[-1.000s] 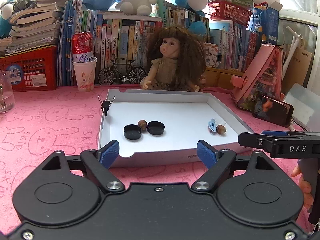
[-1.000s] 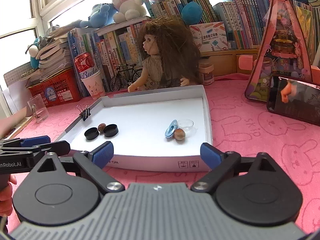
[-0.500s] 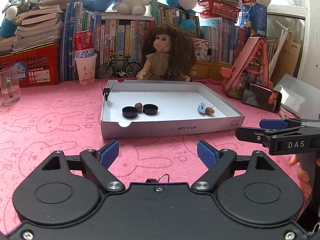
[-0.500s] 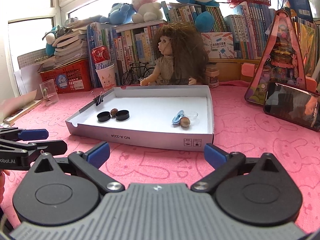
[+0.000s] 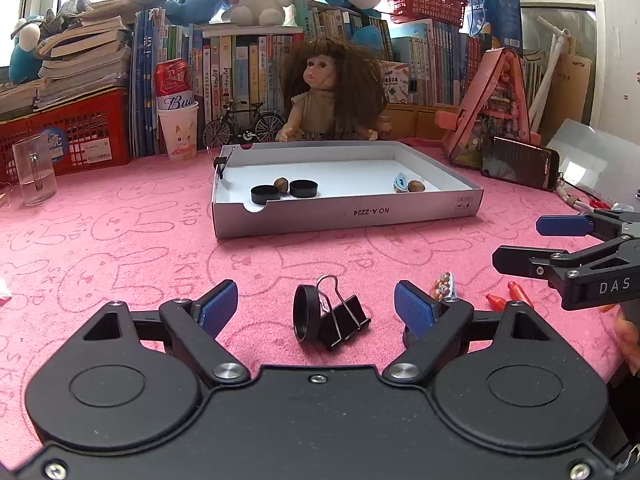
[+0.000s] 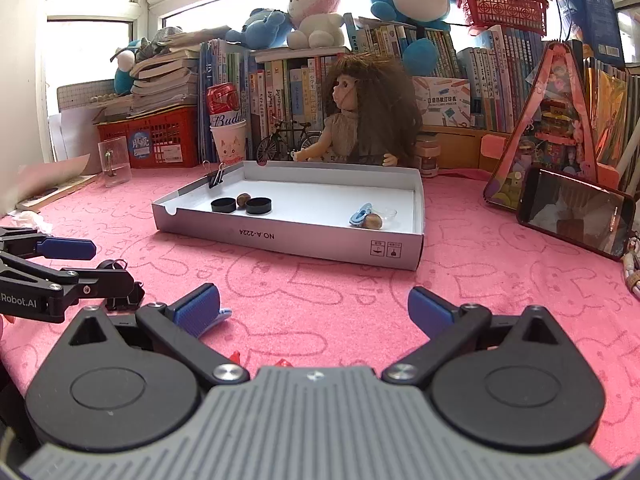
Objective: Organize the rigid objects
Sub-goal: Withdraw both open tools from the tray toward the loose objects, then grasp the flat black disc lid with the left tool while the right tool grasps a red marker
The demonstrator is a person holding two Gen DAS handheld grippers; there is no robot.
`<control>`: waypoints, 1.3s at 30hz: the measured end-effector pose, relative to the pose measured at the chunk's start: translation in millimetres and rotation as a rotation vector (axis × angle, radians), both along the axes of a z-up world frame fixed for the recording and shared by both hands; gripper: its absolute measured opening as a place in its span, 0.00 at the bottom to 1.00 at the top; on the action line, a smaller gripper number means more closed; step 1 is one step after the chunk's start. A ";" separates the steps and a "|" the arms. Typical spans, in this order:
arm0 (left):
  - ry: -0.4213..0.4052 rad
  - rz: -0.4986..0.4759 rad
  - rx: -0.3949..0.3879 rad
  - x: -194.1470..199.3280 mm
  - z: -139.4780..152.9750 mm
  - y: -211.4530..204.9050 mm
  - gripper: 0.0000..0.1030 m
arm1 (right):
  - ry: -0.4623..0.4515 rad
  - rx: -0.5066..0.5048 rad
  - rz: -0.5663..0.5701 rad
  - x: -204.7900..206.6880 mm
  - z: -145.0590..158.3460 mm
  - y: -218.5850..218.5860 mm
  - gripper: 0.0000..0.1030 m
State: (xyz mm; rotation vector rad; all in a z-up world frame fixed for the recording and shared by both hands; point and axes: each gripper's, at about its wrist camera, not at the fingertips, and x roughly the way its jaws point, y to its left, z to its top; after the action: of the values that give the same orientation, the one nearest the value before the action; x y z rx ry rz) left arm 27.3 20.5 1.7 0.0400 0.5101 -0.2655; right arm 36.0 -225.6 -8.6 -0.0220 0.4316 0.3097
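Note:
A white shallow box (image 5: 348,214) lies mid-table on the pink cloth. It holds two black caps (image 5: 264,194) with a nut (image 5: 281,185) between them, and a blue clip (image 5: 400,183) beside a second nut (image 5: 416,186). A binder clip (image 5: 220,162) grips its left wall. My left gripper (image 5: 316,308) hangs open just above the cloth. A loose black binder clip (image 5: 346,320) and a black ring cap (image 5: 306,316) lie between its fingers, untouched. My right gripper (image 6: 314,312) is open and empty over bare cloth. It also shows at the left wrist view's right edge (image 5: 528,244).
A small patterned clip (image 5: 442,286) and red bits (image 5: 516,292) lie near the right finger. A doll (image 5: 332,92) sits behind the box. A glass mug (image 5: 34,172) stands left, a phone (image 5: 520,162) and a pink toy house (image 5: 496,108) right, with books along the back.
Both grippers have drawn back from the box and sunk slightly, so the box looks farther off. The loose binder clip and ring cap have come into view between the left fingers.

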 end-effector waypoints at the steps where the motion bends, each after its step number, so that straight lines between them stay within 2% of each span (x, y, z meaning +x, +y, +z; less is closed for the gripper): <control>1: 0.003 0.001 0.001 -2.0 -1.6 0.5 0.82 | 0.000 -0.006 0.005 -2.3 -1.4 0.3 1.00; 7: 0.012 0.029 -0.008 -7.2 -6.5 4.7 0.82 | 0.007 -0.021 0.020 -12.6 -8.0 1.3 1.00; 15: -0.021 0.098 0.006 -5.5 -0.9 19.3 0.82 | 0.009 -0.061 0.022 -20.3 -14.3 3.6 1.00; 24: -0.002 0.196 0.048 5.5 -5.2 34.0 0.82 | 0.012 -0.068 0.012 -24.6 -17.9 2.3 1.00; 29: -0.019 0.187 0.063 0.7 -5.3 32.3 0.82 | -0.036 -0.067 0.001 -33.1 -14.8 -4.0 1.00; 34: -0.035 0.106 0.127 -9.7 -8.4 22.1 0.81 | -0.047 -0.098 0.031 -39.1 -13.6 -13.9 1.00; 37: -0.045 0.087 0.159 -13.7 -10.9 17.9 0.76 | -0.040 -0.125 0.053 -41.3 -14.6 -17.3 1.00; 39: -0.027 0.077 0.147 -12.9 -12.4 17.8 0.70 | -0.035 -0.138 0.066 -41.8 -15.1 -18.8 0.98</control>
State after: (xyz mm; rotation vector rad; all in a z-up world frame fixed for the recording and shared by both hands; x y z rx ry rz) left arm 14.4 38.2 -10.7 0.1666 0.5024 -0.1511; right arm -5.8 -244.4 -23.7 -0.1769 0.4179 0.3440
